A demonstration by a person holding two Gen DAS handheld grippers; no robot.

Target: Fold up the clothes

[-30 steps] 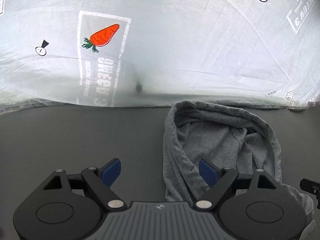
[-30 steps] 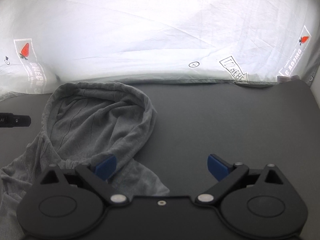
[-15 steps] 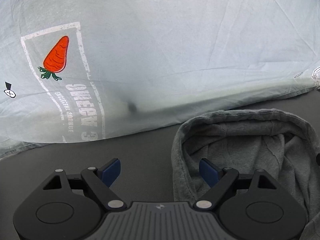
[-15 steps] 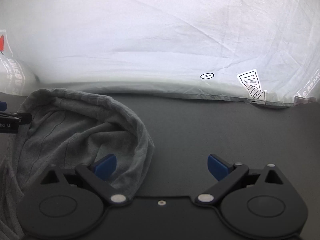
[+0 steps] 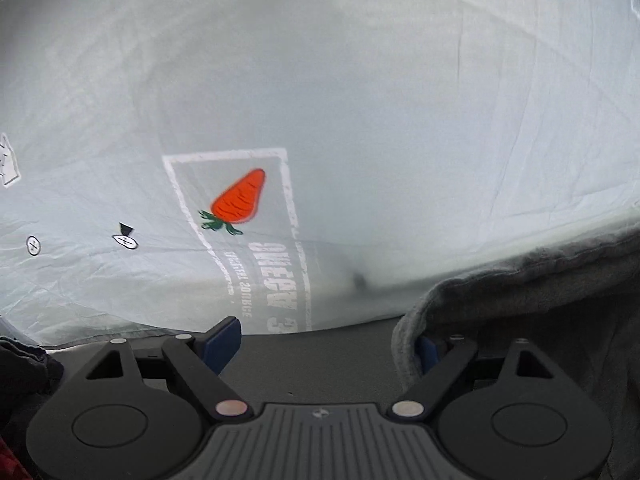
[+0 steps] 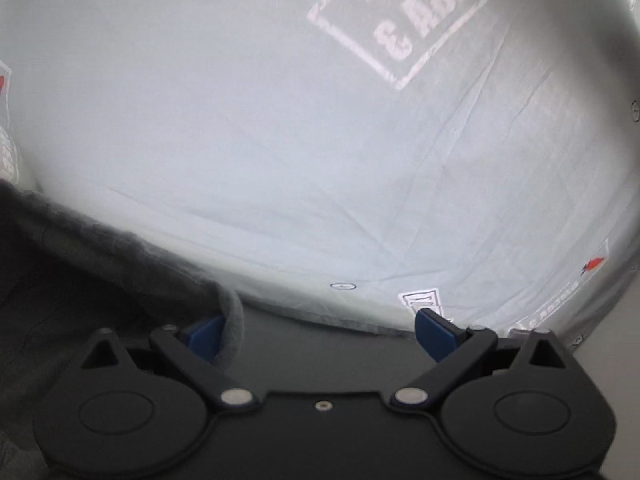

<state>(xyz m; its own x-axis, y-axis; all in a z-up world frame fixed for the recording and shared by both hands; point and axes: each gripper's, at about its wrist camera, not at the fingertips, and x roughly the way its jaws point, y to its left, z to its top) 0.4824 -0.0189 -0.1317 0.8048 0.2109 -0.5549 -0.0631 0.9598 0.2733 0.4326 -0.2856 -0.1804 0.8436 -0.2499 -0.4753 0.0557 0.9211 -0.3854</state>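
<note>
A: How are the grippers seen?
B: The left gripper (image 5: 326, 342) and right gripper (image 6: 320, 334) are both held wide apart, nothing clamped.
A: And the garment?
B: The grey hoodie (image 5: 540, 304) is draped at three o'clock of the left, nine o'clock of the right, before a printed white sheet (image 5: 360, 100).

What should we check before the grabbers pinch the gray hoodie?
1. Left gripper jaws open: ok.
2. Right gripper jaws open: ok.
3. Gray hoodie hem lies between the left gripper's fingers: ok, it drapes over the right-hand pad.
4. Hem between the right gripper's fingers: ok, it curls around the left-hand pad.
5. Only one fabric layer caught: cannot tell.
6. Printed sheet behind stays clear of the jaws: ok.
</note>
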